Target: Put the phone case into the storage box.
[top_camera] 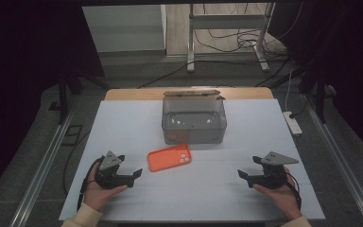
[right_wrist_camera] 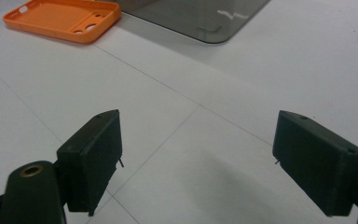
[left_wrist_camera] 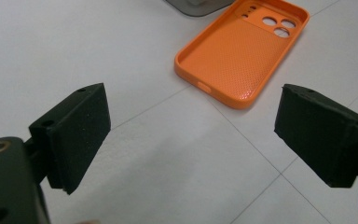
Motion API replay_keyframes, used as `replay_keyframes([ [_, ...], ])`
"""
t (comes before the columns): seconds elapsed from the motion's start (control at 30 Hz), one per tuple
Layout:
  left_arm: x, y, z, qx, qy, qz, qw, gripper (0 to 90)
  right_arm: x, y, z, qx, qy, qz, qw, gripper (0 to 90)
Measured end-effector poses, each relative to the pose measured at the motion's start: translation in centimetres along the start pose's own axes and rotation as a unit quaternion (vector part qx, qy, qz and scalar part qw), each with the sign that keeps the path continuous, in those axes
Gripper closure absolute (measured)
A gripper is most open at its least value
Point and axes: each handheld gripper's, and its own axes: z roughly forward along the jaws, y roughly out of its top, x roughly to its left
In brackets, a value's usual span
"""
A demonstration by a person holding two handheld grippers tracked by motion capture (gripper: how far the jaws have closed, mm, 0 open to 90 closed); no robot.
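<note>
left gripper (top_camera: pixel 131 176) low over the white table (top_camera: pixel 123 127), jaws spread wide and empty, aimed toward the orange rubbery phone case (top_camera: pixel 169 157); in the left gripper view that same case (left_wrist_camera: pixel 242 51) just ahead of the gap between the black pads (left_wrist_camera: pixel 77 135), inner side up, camera cut-outs at the far end, flat on the sheet and untouched. right gripper (top_camera: pixel 246 177) likewise apart and holding nothing, well off to the right of the case, with the bare table between its pads (right_wrist_camera: pixel 95 156) and the case (right_wrist_camera: pixel 63 18) far up at the left of the right gripper view. looks like the approach stage of a pick: nothing gripped yet, left side the nearer candidate. next move probably calls for sliding forward and down so one pad goes over a long rim and the other under or against the opposite edge, then closing gently, since a thin, soft shell lying flat gives little to bite on and may skate across the smooth sheet. beyond the case, just behind it, a smoky grey translucent plastic box (top_camera: pixel 194 124) with its lid (top_camera: pixel 191 93) tipped open at the back; inside apparently empty, only pale glints on the floor of it, though too dim to be sure. likely the destination.
</note>
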Motion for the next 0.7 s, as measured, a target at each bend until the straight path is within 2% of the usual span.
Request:
replay_keyframes([
  [0.37, -0.18, -0.1, -0.06, 0.005, -0.001, 0.005, 1.0, 10.0, -0.06, -0.07, -0.23, 0.0, 0.001, 0.001, 1.0, 15.7],
  [0.53, -0.11, -0.26, 0.03, 0.016, -0.003, 0.006, 0.9999, 9.8, -0.21, -0.1, -0.23, 0.0, 0.0, 0.003, 1.0, 15.7],
  [0.7, -0.16, -0.18, -0.1, 0.012, -0.009, 0.004, 0.9999, 10.0, -0.18, -0.14, -0.18, 0.004, 0.0, 0.002, 1.0, 15.6],
])
